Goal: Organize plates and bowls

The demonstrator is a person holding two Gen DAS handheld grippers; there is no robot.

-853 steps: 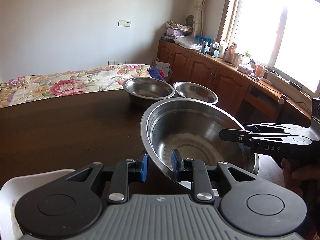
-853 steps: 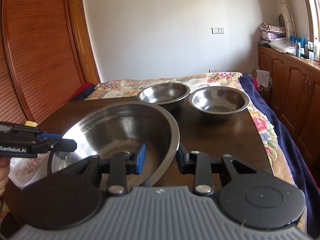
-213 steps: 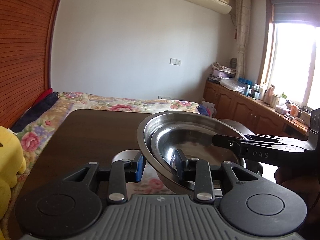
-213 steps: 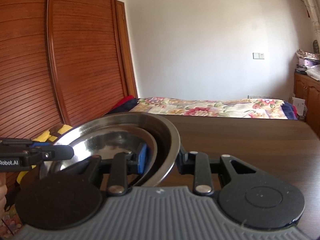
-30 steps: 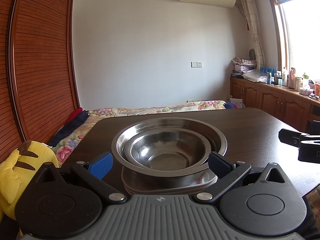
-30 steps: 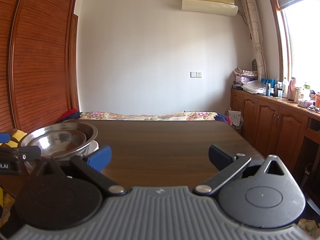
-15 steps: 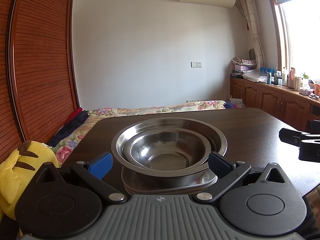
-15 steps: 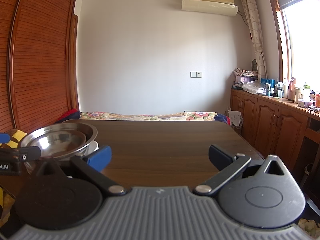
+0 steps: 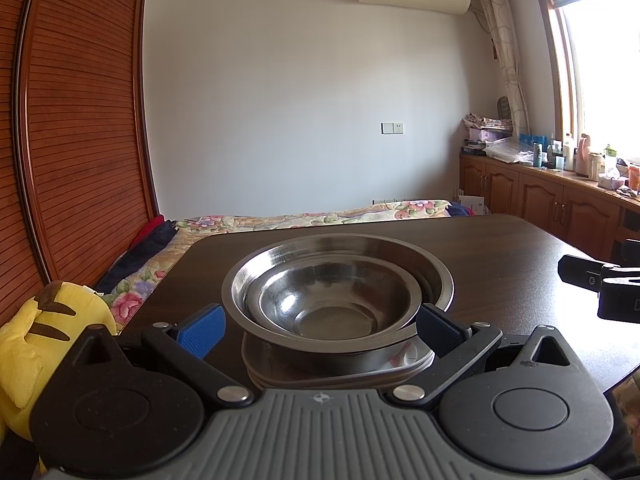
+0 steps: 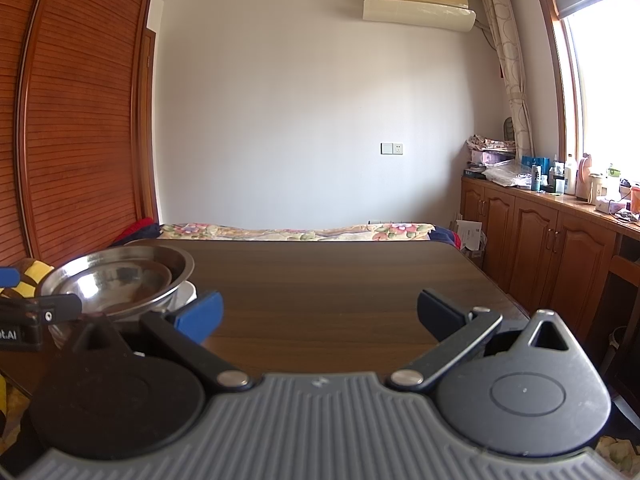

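Steel bowls [image 9: 336, 292] sit nested, smaller inside a large one, on a stack of plates [image 9: 340, 368] at the near left of the dark wooden table [image 9: 500, 248]. My left gripper [image 9: 320, 326] is open, its fingers wide apart on either side of the stack, holding nothing. In the right wrist view the same bowls [image 10: 116, 280] stand at the far left, with a white plate [image 10: 188, 292] under them. My right gripper [image 10: 318, 314] is open over bare table [image 10: 320, 280], to the right of the stack. Its tip [image 9: 592, 280] shows at the right edge of the left wrist view.
A yellow plush toy [image 9: 36, 320] lies left of the table. A bed with a floral cover [image 9: 320, 216] runs behind the table's far edge. Wooden cabinets [image 10: 560, 240] with bottles on top line the right wall; a slatted wooden wardrobe [image 9: 80, 120] stands on the left.
Over the last second nothing has visibly moved. Seven seconds ago both grippers were shut on the rim of the big bowl; now it rests on the plates and both are open.
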